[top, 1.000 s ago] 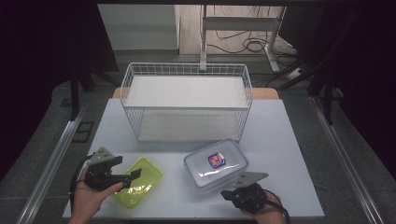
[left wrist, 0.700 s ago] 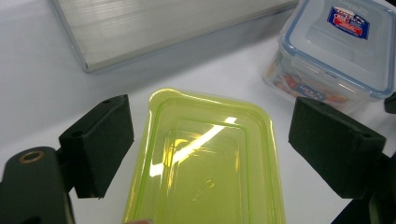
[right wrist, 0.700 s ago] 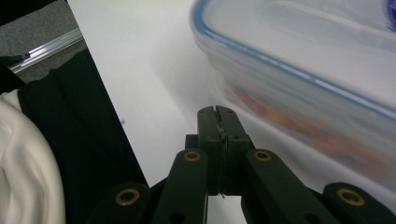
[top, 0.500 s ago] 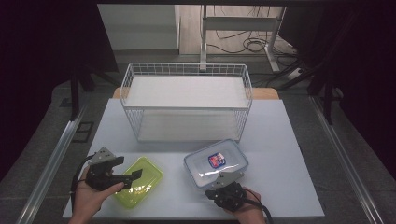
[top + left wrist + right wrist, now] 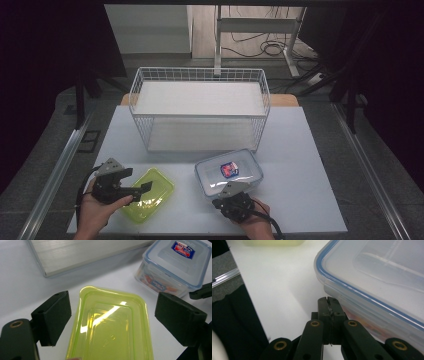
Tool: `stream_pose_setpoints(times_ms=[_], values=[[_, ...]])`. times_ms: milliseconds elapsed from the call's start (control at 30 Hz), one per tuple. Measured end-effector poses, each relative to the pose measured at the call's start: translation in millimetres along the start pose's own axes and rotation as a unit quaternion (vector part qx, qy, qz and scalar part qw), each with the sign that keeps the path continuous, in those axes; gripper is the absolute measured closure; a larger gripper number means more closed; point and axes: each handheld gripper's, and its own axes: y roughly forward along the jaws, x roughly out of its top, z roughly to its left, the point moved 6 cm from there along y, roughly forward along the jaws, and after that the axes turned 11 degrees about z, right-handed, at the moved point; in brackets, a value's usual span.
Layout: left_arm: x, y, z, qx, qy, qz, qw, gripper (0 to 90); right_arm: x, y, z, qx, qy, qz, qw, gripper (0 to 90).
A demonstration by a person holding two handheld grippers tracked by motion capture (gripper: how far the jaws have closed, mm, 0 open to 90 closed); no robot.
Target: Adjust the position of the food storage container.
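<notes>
Clear box (image 5: pixel 229 171), blue-rimmed lid, logo sticker

1. The clear box (image 5: pixel 175 265) has a sticker (image 5: pixel 184 249) on its lid. The sticker is blue, red and white. There are letters on it, but they are too small and blurry to read.
2. The same sticker (image 5: pixel 228 169) shows from the high view too. No word on it can be made out there.
3. On the side of the clear box there is more red and blue print (image 5: pixel 156 285) behind the wall. It cannot be read.
4. The green lid (image 5: pixel 110 327) has a small raised mark (image 5: pixel 110 339) in the middle. It is too faint to read.
</notes>
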Motion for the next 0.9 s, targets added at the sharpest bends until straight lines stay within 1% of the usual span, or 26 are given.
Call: stream_pose_setpoints(times_ms=[67, 167, 367, 433, 600, 800, 900], values=[[0.7, -0.9, -0.3, -0.007, -0.005, -0.004, 1.0000, 13.3, 3.2, 3.4, 0.7, -0.004, 0.003, -0.004, 1.0000, 88.8], [1.6, -2.0, -0.6, -0.011, -0.008, -0.008, 0.9999, 13.1, 6.5, 7.8, 1.0, -0.007, 0.007, -0.007, 0.9999, 88.8], [0.6, 0.0, -0.4, -0.011, -0.007, -0.002, 0.9999, 13.0, 15.4, 14.7, 0.7, -0.010, 0.014, -0.012, 0.9998, 88.8], [0.6, 0.1, -0.3, -0.011, -0.007, -0.001, 0.9999, 13.0, 17.2, 16.0, 0.4, -0.011, 0.015, -0.013, 0.9998, 88.8], [-0.1, -0.5, 1.7, -0.010, -0.011, -0.004, 0.9999, 12.9, 28.1, 23.3, -1.0, -0.011, 0.018, -0.017, 0.9996, 88.8], [-0.3, 1.7, 1.1, -0.011, -0.012, -0.001, 0.9999, 12.8, 36.5, 28.8, -3.4, -0.015, 0.017, -0.019, 0.9996, 88.8], [-0.4, 4.6, -1.3, -0.013, -0.010, 0.003, 0.9999, 12.8, 40.9, 31.3, -4.1, -0.015, 0.017, -0.021, 0.9995, 88.8]])
